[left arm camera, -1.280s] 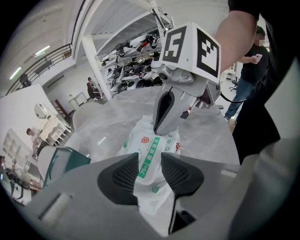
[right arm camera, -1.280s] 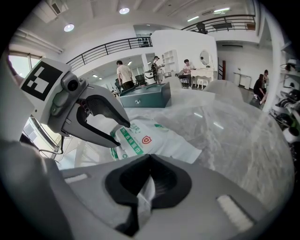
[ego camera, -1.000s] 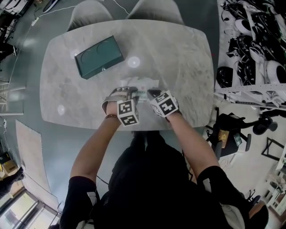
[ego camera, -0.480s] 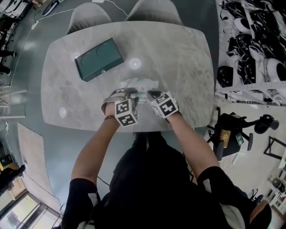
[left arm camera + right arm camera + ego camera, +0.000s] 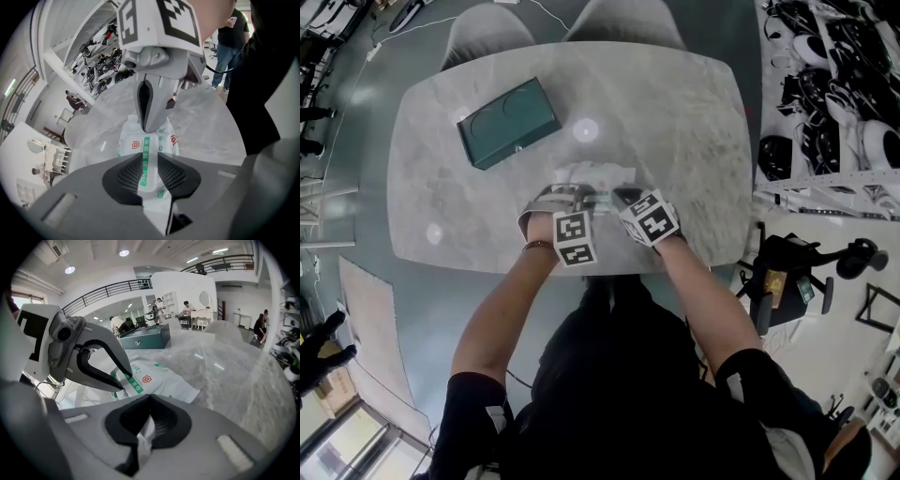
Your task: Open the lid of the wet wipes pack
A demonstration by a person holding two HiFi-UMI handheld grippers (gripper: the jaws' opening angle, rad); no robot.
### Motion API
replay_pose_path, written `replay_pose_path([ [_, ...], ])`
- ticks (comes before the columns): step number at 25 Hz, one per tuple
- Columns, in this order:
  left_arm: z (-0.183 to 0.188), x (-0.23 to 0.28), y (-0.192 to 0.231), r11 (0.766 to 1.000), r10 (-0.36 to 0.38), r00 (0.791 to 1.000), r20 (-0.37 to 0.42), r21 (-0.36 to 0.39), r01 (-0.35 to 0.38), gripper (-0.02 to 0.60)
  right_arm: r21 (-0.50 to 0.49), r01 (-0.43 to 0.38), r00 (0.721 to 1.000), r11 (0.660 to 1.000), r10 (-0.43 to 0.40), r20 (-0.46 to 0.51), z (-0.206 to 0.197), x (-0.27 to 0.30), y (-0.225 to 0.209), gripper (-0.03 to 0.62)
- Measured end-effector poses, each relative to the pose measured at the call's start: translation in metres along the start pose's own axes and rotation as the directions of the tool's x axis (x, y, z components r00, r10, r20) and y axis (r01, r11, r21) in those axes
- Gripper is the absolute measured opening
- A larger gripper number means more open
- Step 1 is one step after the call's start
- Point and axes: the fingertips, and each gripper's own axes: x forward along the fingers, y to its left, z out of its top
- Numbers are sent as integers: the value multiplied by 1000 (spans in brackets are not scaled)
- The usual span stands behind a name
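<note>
The wet wipes pack [image 5: 596,175] lies flat near the front middle of the marble table [image 5: 675,122], well apart from the green box [image 5: 507,120] toward the far left corner. In the head view only its far edge shows, because the two hands and their marker cubes cover the rest. The right gripper [image 5: 149,420] has its jaws together on a crinkled end of the pack's white film, though the jaws themselves hide how much of it is pinched. The left gripper [image 5: 150,169] comes down steeply on the pack's top, where a green stripe runs. Its jaws have just been closing and stand a narrow gap apart, with the striped film showing through that gap, not clamped. The lid cannot be picked out as a separate part in any view, and the print on the pack is too small to read. From the right gripper view, the left jaw tips rest right at the striped label.
</note>
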Motion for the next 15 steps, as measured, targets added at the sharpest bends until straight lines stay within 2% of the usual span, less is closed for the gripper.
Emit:
replay_pose_path([
  [4,5,-7,6,998,24,998,50,-54,-22,97,19,3,1000,1000,-4,25,-1,1,-1,3],
  [8,13,-21,32,991,92,991,93,-110,-82,45,-1,9,1000,1000,-9,25,-1,1,-1,3],
  [12,11,-25,47,991,90,991,95,-108,-80,38,12,1,1000,1000,-1,24,-2,1,-1,3],
  [15,8,-29,56,986,86,990,111,-155,-68,37,13,-5,1000,1000,5,27,-1,1,-1,3],
])
